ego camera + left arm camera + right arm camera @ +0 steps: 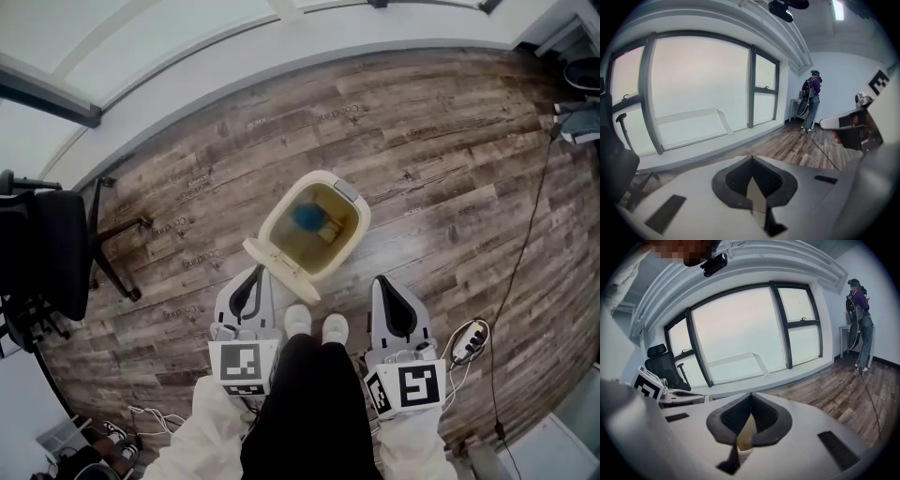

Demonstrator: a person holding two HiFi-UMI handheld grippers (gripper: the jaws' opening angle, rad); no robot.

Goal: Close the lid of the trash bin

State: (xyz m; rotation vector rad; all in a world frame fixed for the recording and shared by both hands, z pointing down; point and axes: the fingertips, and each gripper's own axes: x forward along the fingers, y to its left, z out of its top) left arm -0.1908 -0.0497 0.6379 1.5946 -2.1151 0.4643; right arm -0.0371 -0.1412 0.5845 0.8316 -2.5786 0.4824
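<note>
The left tool (751, 158) has its jaws drawn together, the dark pads meeting at the tips with nothing caught between them, and the right tool (751, 394) is closed and empty in the same way. In the head view both are held low and close to the body, one on each side of the person's white shoes (317, 324), and both point forward toward the trash bin (349, 246). The bin stands on the wooden floor (441, 159) just ahead of the feet, well in from the pale edge of the floor under the window. Its mouth is open, and something blue (307, 217) lies inside. The lid (279, 266) is swung back and hangs at the bin's near left side. The tip of the left tool sits just beside it, though whether they touch cannot be told. Farther out, a black office chair (42, 253) stands toward the floor's left edge and a cable (525, 234) trails down the right side. The task looks to be at its start: the approach is made, but the lid has not been lifted. The next move probably calls for the left tool to get under or behind the lid's free edge. It would then swing the lid up and over on its hinge until it drops flat on the rim. The right tool could steady the bin's body if it tends to slide on the smooth floor.
</note>
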